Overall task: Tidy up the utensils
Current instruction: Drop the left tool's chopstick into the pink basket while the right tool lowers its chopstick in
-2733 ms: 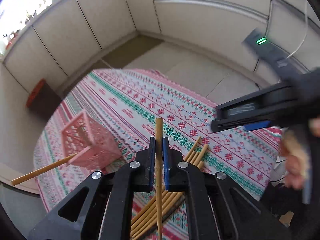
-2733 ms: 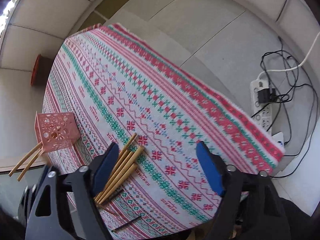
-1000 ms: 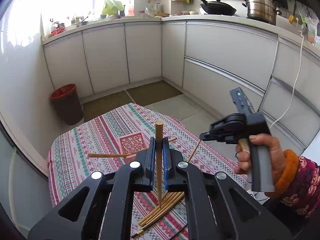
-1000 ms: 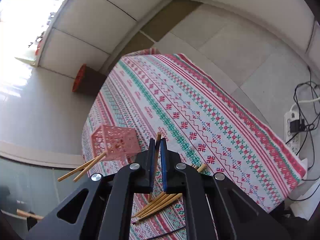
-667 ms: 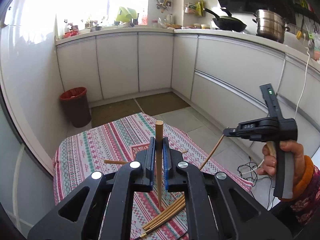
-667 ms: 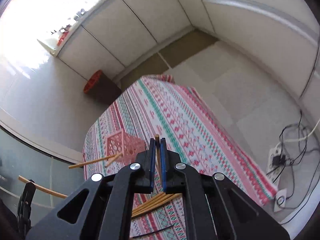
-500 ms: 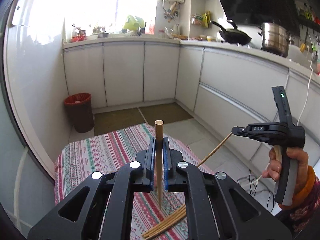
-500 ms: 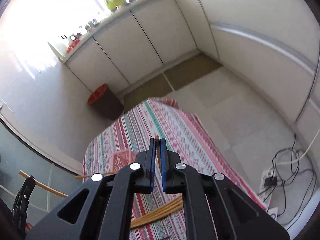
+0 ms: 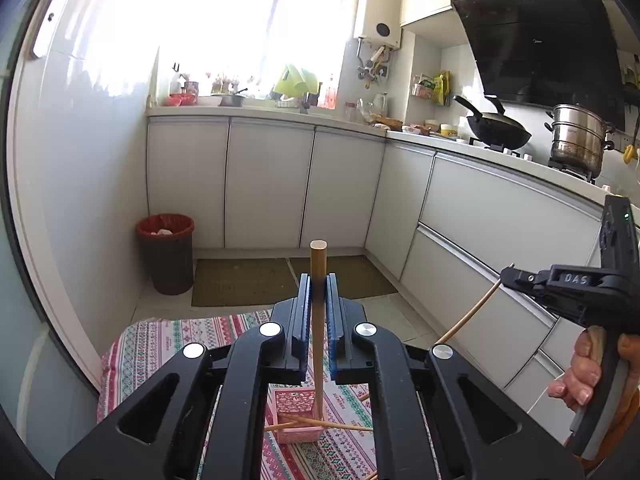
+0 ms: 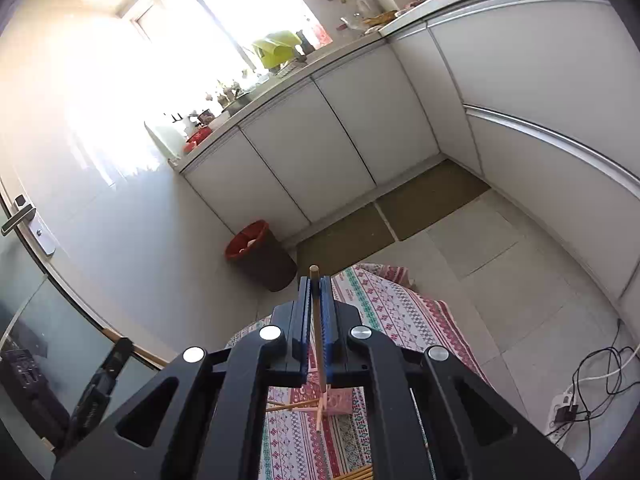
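Two grippers each pinched one chopstick: the left gripper clamped an upright chopstick, the right gripper a thinner one. One pink basket sat on the patterned tablecloth with two sticks poking out. Since a second ago both had risen, the table shrinking below. The loose chopstick pile was mostly cut off at the frame's bottom edge.

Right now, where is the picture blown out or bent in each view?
Left wrist: the window is washed out white and the cabinets bow. Right wrist: glare floods the upper left wall; the whole room tilts and curves.
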### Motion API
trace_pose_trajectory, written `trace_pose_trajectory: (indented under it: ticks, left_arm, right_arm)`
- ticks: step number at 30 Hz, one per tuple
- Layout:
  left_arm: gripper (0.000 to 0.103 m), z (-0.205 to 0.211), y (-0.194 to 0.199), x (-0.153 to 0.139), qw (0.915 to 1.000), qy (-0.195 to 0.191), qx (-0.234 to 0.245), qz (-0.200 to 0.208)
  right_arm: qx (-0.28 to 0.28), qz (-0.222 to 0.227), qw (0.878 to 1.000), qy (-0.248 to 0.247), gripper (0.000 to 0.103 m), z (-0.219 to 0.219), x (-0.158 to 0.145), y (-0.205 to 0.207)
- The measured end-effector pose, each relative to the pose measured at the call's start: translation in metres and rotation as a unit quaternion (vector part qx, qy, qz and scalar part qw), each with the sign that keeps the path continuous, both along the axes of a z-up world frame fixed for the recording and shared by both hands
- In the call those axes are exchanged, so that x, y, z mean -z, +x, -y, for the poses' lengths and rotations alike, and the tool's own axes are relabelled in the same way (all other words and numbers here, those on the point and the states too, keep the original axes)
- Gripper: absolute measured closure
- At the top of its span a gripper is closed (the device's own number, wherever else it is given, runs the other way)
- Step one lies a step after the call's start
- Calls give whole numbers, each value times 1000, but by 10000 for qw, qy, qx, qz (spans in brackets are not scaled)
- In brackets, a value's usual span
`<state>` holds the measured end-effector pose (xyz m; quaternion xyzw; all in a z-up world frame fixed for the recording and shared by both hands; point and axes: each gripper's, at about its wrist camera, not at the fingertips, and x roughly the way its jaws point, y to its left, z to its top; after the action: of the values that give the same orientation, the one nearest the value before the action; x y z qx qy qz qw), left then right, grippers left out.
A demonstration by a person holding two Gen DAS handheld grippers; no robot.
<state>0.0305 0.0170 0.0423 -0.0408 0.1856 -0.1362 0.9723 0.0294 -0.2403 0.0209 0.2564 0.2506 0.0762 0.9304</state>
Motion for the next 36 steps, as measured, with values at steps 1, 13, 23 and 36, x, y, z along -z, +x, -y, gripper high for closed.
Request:
trace_pose_trajectory:
  ticks: [1,13,23,36]
  left_arm:
    - [97,0,5,3,10000,-21,-2,-47]
    - [86,4,43,42,9993,62,-291,-214]
    - [63,-32,19,21,9969,-341,-680,207]
    - [54,-48,13,19,9962,-258,-824,67]
  right_arm:
    - [-13,-11,10000,25,98,-1,0,2]
    - [-215,-184,9996,-51,98,-38,20,36]
    - [-310,-225,9982,-466,98,-79,35,49]
    - [-622,-553,9937,-757,62,-123,70,70]
